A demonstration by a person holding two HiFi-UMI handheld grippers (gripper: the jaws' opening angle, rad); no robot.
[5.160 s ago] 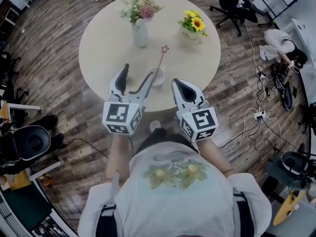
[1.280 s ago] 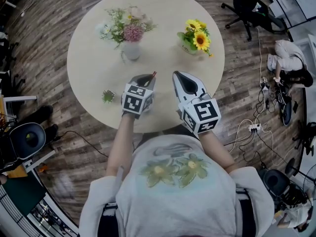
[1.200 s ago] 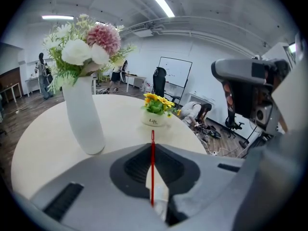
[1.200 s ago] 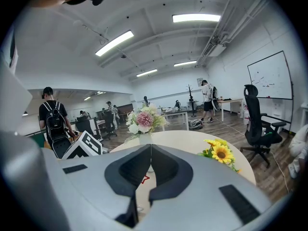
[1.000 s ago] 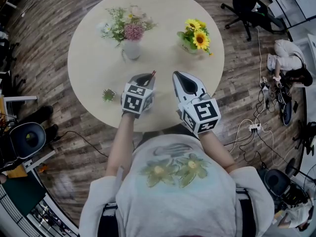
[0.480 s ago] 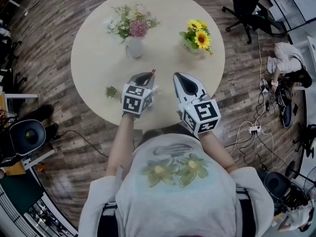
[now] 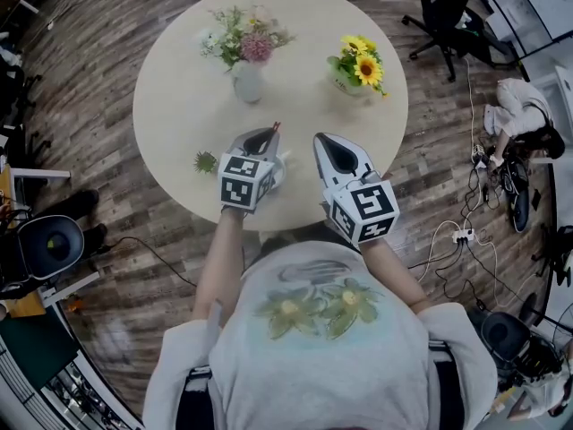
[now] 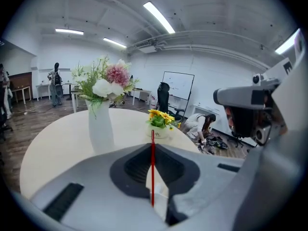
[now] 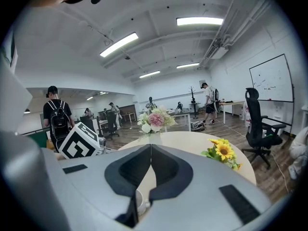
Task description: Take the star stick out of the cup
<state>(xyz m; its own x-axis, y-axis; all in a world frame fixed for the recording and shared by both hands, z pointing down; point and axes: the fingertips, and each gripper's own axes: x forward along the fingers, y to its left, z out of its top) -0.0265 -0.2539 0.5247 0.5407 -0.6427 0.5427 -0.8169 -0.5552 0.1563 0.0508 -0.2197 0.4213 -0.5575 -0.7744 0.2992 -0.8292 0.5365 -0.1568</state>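
Your left tool (image 8: 153, 147) clamped tight on stick (image 8: 153, 170); stick upright, cup (image 9: 140, 201) directly below at worktop (image 7: 179, 106) near edge. Pull straight up. Your right tool (image 9: 150, 148) closed, empty, just right of cup.

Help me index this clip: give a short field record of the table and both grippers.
table: round, pale
on table: vase of flowers, sunflowers, white cup
left gripper: fingers shut on stick
stick: thin, red, upright between the fingers
right gripper: fingers together, nothing held
stick's lower end: cannot tell whether it is in the cup
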